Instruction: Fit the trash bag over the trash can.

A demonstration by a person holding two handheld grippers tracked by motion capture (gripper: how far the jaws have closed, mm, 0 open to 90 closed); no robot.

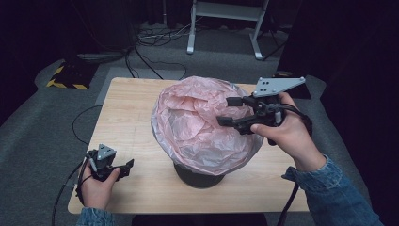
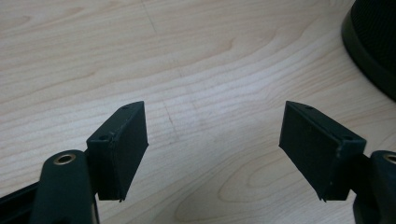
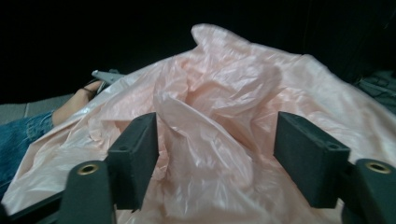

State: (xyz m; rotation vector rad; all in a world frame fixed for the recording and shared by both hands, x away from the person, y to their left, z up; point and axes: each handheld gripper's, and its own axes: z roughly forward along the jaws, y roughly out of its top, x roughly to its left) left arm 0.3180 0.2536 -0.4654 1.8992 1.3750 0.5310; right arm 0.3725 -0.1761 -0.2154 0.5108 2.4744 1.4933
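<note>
**Pink liner draped over the bin, not yet tucked in**

At the left of the high view, the left gripper (image 1: 123, 167) rests low on the wooden table (image 1: 136, 117), near its front left corner and well apart from the work. Its own view shows the two black jaws spread wide over bare wood, nothing between them, with the bin's dark base (image 2: 373, 42) at the upper right edge. This hand appears to be waiting.

In the middle stands the dark round bin (image 1: 198, 178), of which little more than the foot shows under the pink plastic bag (image 1: 197, 127). The bag billows over the top and hangs down around the sides in loose, crumpled folds, so the covering seems largely done. Whether its edge grips the rim all round I cannot tell.

At the right, the right gripper (image 1: 225, 111) hovers over the right side of the bag. In the right gripper view its jaws stand spread, with a raised fold of the plastic (image 3: 205, 140) between them but not pinched.

What looks left: pushing the puffed-up middle down into the bin and smoothing the overhang.
</note>
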